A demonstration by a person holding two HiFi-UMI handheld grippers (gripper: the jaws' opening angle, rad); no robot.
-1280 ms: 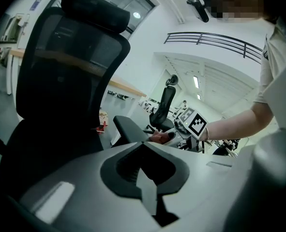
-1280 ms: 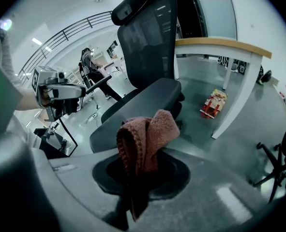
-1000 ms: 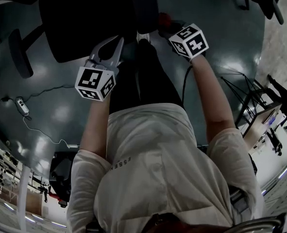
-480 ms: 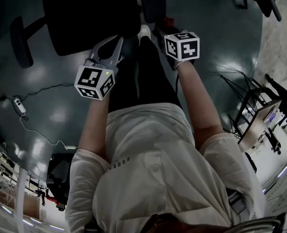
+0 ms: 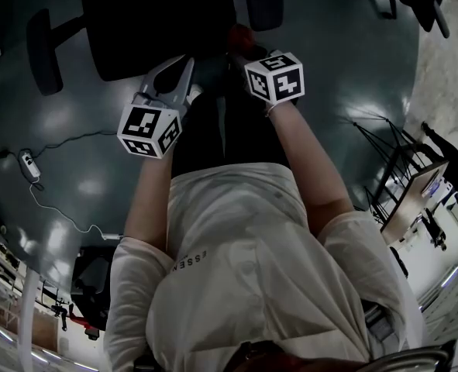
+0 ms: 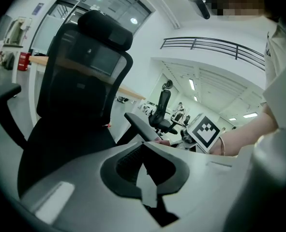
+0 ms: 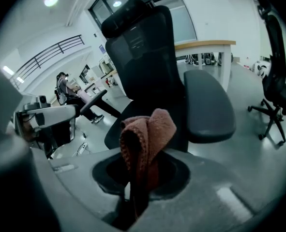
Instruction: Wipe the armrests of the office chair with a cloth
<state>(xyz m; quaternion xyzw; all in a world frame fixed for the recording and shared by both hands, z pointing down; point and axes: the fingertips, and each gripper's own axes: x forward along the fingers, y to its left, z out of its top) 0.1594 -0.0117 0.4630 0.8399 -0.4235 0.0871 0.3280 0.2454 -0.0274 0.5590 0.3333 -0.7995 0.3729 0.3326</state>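
Near the black padded armrest [image 7: 208, 105], the right gripper [image 7: 139, 187] clamps a bunched reddish-brown cloth [image 7: 150, 129], best pressed flat along it; the left gripper [image 6: 150, 178] is closed, empty.

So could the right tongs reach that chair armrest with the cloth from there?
Probably yes: the right tongs grip the cloth, and the armrest sits just ahead, slightly to the right, with nothing between them.

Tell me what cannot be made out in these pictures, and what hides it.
Head view: the right gripper covers most of the cloth; only a red edge shows.
Head view: the office chair is seen from above; its underside is hidden.
Right gripper view: the armrest is too dim to tell clean from dirty.
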